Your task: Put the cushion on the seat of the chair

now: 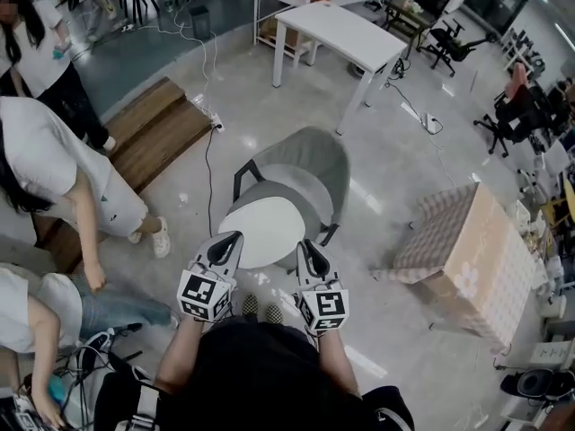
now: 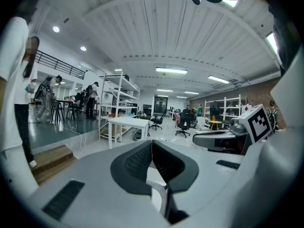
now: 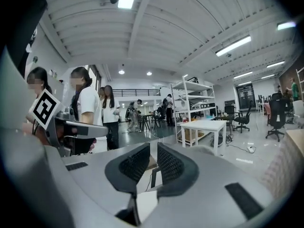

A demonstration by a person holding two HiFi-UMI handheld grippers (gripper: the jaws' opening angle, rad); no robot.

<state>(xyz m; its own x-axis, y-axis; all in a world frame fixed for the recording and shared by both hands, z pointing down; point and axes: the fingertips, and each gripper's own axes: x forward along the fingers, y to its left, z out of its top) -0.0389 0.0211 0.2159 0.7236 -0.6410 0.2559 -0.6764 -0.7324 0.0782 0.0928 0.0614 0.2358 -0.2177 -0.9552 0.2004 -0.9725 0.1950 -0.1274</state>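
- The step in hand looks like carrying: the cushion (image 1: pixel 265 227), white and round, hangs over the front of the chair (image 1: pixel 301 155) and is not yet laid on the seat (image 1: pixel 314 196).
- The left gripper (image 1: pixel 229 241) holds the cushion's near edge. Its fingers (image 2: pixel 137 163) stand almost together, with a strip of white cushion pinched low between them.
- The right gripper (image 1: pixel 308 248) holds the same near edge, further to the right. Its fingers (image 3: pixel 173 167) are drawn narrow, with white cushion showing at their base.
- The next move probably calls for bringing the cushion further over the seat, toward the backrest. It should be kept level between the two grips, lowered until it lies flat, and only then released by both grippers.
- One risk is that the cushion is held by one edge only, so its far side may sag or catch on the armrests.
- The floor (image 1: pixel 395 187) is pale, glossy concrete, and a black cable (image 1: pixel 208 164) runs across it beside the chair.
- A white table (image 1: pixel 346 34) stands beyond the chair, and a box (image 1: pixel 472 259) under a checked cloth stands to the right.
- A wooden step (image 1: pixel 153 133) and several people (image 1: pixel 54 178) are at the left, and office chairs stand far off at the right.
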